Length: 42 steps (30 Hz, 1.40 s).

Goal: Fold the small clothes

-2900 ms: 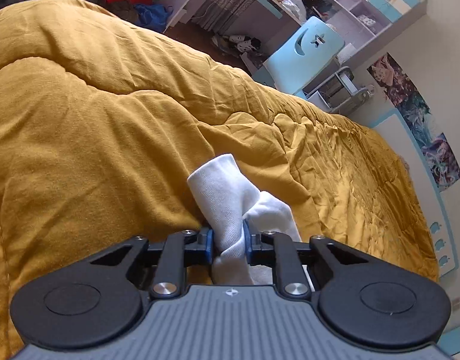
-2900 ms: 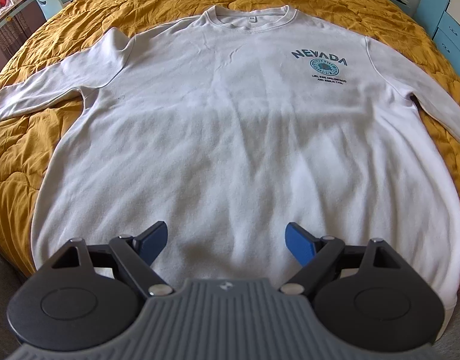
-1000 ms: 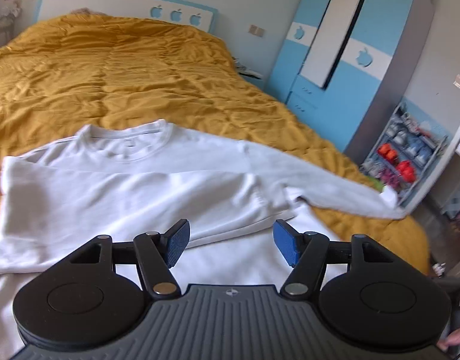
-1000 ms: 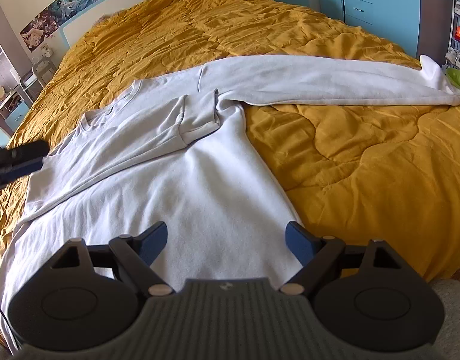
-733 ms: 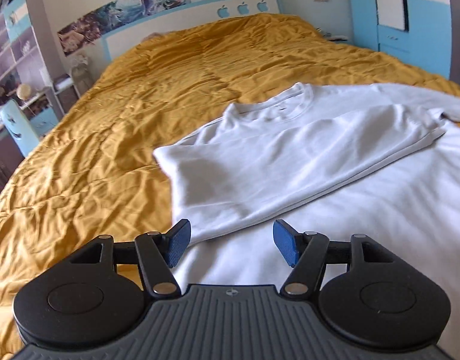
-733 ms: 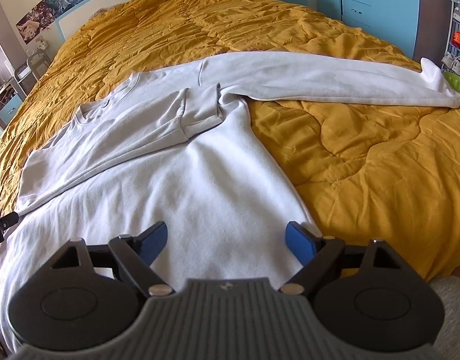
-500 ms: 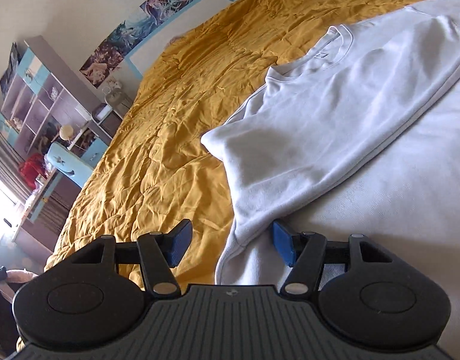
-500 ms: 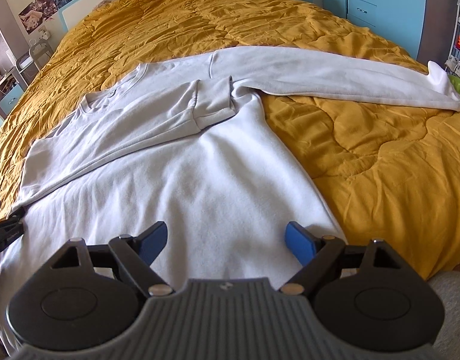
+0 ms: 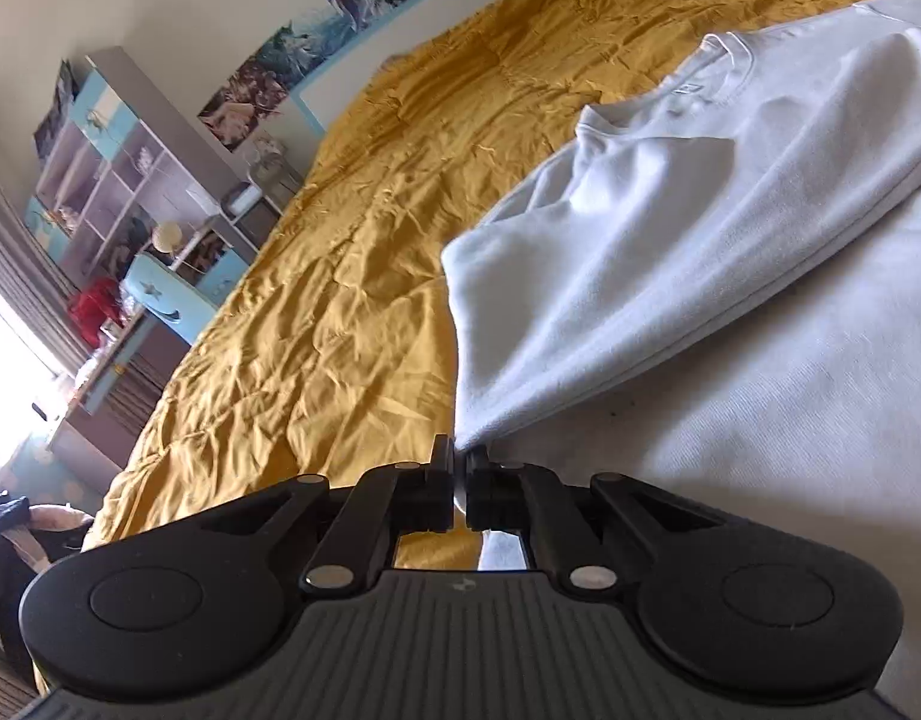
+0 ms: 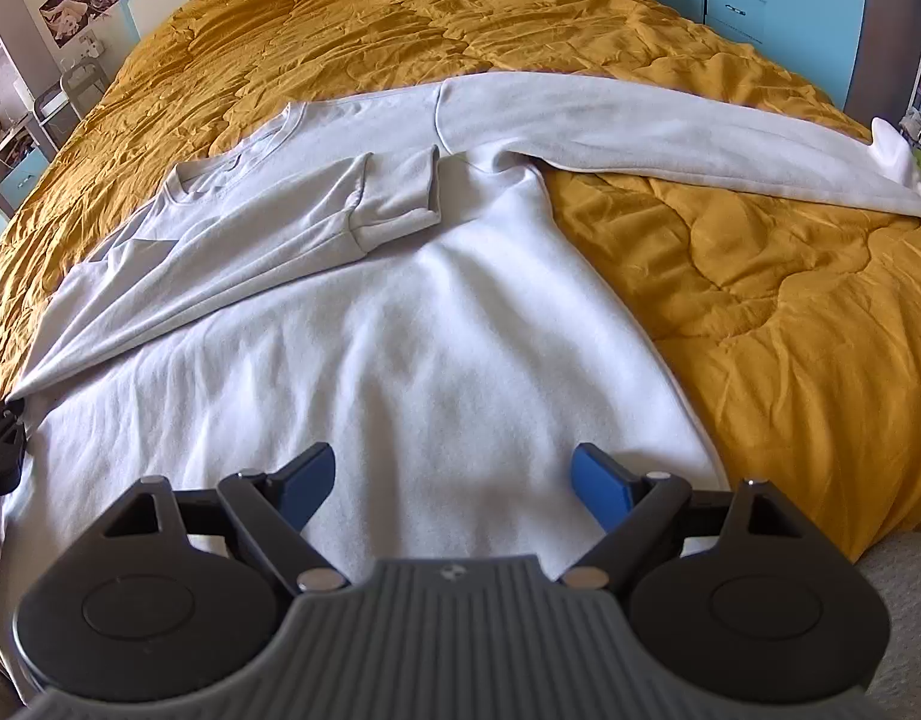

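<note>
- Left hand-held gripper (image 9: 459, 468) clamped on white sweatshirt (image 10: 400, 360) fold at bed's (image 10: 760, 330) left edge.
- Right hand-held gripper (image 10: 454, 480) open over hem; unfolded sleeve (image 10: 670, 126) stretches rightward, nearer right.

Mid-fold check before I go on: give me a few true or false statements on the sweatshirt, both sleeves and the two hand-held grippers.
1. The left hand-held gripper is shut on the sweatshirt at its side fold. True.
2. The right hand-held gripper holds the hem. False: it is open, over the lower body, gripping nothing.
3. One sleeve lies folded across the chest. True.
4. The other sleeve is folded in too. False: it stretches out over the yellow quilt.
</note>
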Each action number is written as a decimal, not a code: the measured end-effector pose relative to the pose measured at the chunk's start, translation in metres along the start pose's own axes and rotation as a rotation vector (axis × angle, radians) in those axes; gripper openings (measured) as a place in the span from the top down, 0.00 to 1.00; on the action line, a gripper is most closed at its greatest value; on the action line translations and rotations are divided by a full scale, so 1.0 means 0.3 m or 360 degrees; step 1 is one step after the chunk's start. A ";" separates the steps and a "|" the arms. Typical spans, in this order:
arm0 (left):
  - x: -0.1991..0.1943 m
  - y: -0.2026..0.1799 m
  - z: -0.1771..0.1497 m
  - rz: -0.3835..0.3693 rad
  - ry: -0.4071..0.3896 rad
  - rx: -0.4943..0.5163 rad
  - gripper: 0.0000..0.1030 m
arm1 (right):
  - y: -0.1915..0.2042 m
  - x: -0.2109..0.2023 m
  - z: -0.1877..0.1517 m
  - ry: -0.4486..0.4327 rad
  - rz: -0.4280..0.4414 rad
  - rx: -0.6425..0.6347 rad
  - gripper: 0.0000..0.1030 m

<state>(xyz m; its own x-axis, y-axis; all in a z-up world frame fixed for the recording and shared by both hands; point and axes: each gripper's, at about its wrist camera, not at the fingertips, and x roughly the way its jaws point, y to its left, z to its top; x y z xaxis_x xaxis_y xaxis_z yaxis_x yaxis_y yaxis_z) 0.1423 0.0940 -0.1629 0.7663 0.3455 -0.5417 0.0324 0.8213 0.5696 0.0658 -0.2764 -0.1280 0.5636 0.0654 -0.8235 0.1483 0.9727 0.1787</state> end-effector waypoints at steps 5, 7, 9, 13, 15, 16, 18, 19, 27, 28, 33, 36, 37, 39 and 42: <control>-0.032 0.017 -0.028 -0.0123 0.0032 0.0103 0.81 | 0.003 0.011 -0.006 0.0001 0.0000 -0.0022 0.20; -0.064 0.085 -0.039 -0.0244 0.0037 -0.0057 0.74 | 0.002 0.015 -0.005 -0.0001 0.0008 -0.0025 0.20; -0.108 0.173 -0.051 -0.0405 -0.0013 -0.0272 0.67 | -0.005 0.017 -0.004 -0.0002 0.0023 -0.0028 0.20; -0.157 0.316 -0.029 -0.0654 -0.0165 -0.0718 0.68 | -0.016 0.026 0.003 -0.0012 0.0049 -0.0018 0.20; -0.132 0.334 0.009 -0.0774 -0.0202 -0.0860 0.86 | -0.018 0.033 0.006 -0.0012 0.0052 -0.0009 0.20; -0.112 0.327 0.041 -0.0816 -0.0203 -0.0897 0.98 | -0.018 0.035 0.007 -0.0011 0.0050 -0.0005 0.20; -0.071 0.279 0.095 -0.0827 -0.0204 -0.0896 0.98 | -0.012 0.032 0.004 -0.0016 0.0043 -0.0017 0.20; -0.048 0.248 0.118 -0.0807 -0.0196 -0.0875 0.98 | -0.009 0.031 0.003 -0.0016 0.0040 -0.0027 0.20; 0.188 0.183 0.028 -0.0149 0.0248 -0.1016 1.00 | -0.021 0.012 -0.007 0.0000 0.0052 -0.0036 0.20; 0.194 0.216 0.004 -0.0116 0.0279 -0.1077 1.00 | -0.022 0.014 -0.007 0.0000 0.0053 -0.0035 0.20; 0.121 0.386 -0.089 -0.0369 0.0155 -0.1315 1.00 | -0.008 0.024 -0.009 -0.0009 0.0029 -0.0054 0.20; 0.027 0.413 -0.092 -0.0679 -0.0063 -0.1284 1.00 | 0.005 0.027 -0.017 -0.0015 0.0005 -0.0090 0.20; 0.021 0.400 -0.079 -0.0802 -0.0067 -0.1225 1.00 | 0.008 0.028 -0.018 -0.0015 -0.0001 -0.0096 0.20; 0.015 0.346 -0.053 -0.0904 -0.0057 -0.1088 1.00 | 0.013 0.029 -0.017 -0.0014 -0.0017 -0.0102 0.20; 0.046 0.224 -0.012 -0.0705 0.0100 -0.0812 1.00 | 0.014 0.019 -0.016 -0.0009 -0.0004 -0.0088 0.20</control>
<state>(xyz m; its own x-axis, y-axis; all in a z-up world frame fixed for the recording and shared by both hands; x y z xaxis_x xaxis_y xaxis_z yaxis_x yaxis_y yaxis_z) 0.1526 0.1554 -0.1343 0.7111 -0.0602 -0.7005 0.0162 0.9975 -0.0693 0.0659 -0.2709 -0.1346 0.5681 0.0619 -0.8207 0.1046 0.9836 0.1466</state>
